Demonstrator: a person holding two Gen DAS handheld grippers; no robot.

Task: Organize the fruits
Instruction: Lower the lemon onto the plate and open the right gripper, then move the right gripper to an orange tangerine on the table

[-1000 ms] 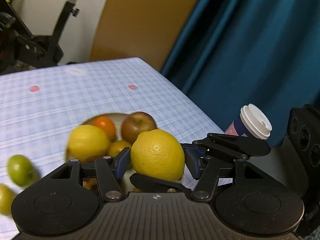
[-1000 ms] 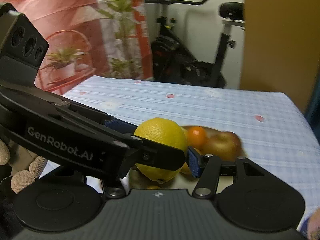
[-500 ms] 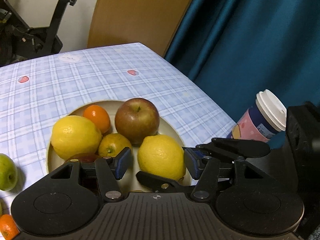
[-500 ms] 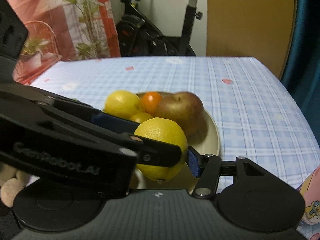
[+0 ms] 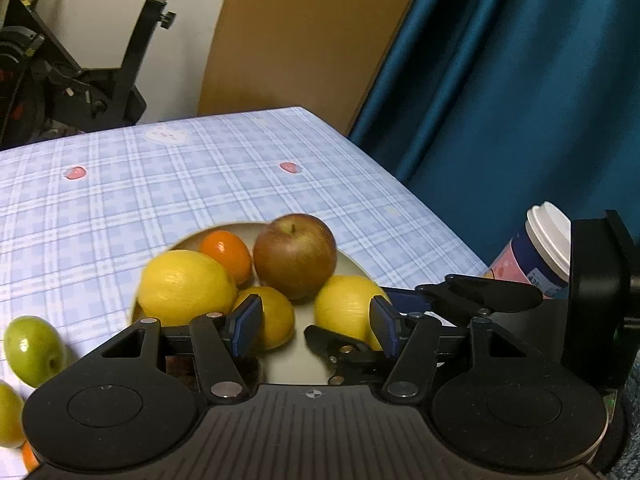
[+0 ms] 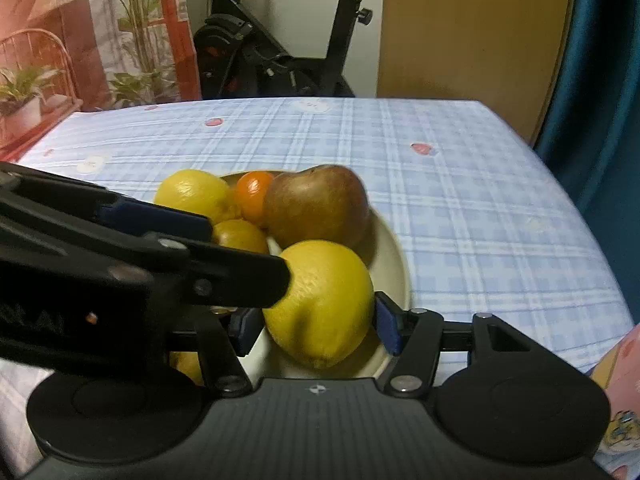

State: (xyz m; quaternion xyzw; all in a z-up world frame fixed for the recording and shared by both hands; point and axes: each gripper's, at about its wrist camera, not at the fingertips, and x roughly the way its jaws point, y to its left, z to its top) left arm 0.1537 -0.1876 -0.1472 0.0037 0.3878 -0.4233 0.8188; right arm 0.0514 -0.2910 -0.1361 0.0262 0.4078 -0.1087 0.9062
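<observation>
Right hand-held gripper (image 6: 316, 326) jaws opening around lemon (image 6: 320, 304); left hand-held gripper (image 5: 316, 326) apart, empty; no legible writing.

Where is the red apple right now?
The red apple sits at the plate's far side in the left wrist view, right of the small orange and behind the lemon.

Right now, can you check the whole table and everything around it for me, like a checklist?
Surface: checked tablecloth, flat.
Job's things: plate holds an apple, a tangerine and yellow lemons; the nearest lemon lies in it; a green fruit lies beside the plate.
Clutter: lidded cup at the table's edge.
Grippers: left gripper open, empty; right gripper around the nearest lemon, pads seemingly just clear.
Cables: nothing seen.
Surroundings: exercise bike, plant, blue curtain.
</observation>
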